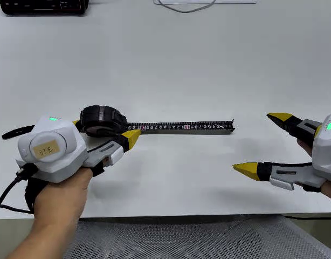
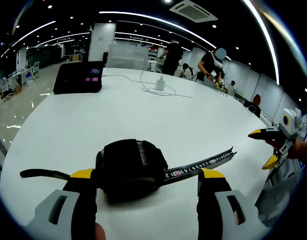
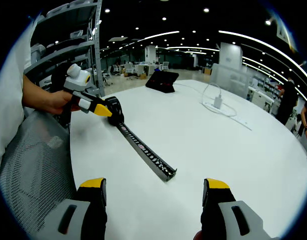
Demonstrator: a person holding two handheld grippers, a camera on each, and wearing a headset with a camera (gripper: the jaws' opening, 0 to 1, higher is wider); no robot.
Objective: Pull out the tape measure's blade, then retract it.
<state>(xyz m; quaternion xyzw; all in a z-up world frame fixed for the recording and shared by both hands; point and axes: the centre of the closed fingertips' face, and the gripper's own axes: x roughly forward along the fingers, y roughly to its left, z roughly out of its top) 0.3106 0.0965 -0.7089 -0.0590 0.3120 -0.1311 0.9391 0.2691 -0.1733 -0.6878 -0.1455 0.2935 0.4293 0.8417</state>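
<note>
Head view: the tape measure point(image 1: 102, 120) lies on the white table point(image 1: 208, 59). Its blade point(image 1: 181, 127) is drawn out flat toward my right, with the free end point(image 1: 232, 128) resting on the surface. I record the left gripper point(image 1: 104, 130) straddling the case with its fingers spread, one yellow tip behind the case and one in front, beside the blade's root. In the left gripper view, a gap shows between the case and the right-hand finger, so the case is not clamped. The right gripper point(image 1: 262, 142) hangs with its fingers wide apart, well clear of the free end and holding nothing.
</note>
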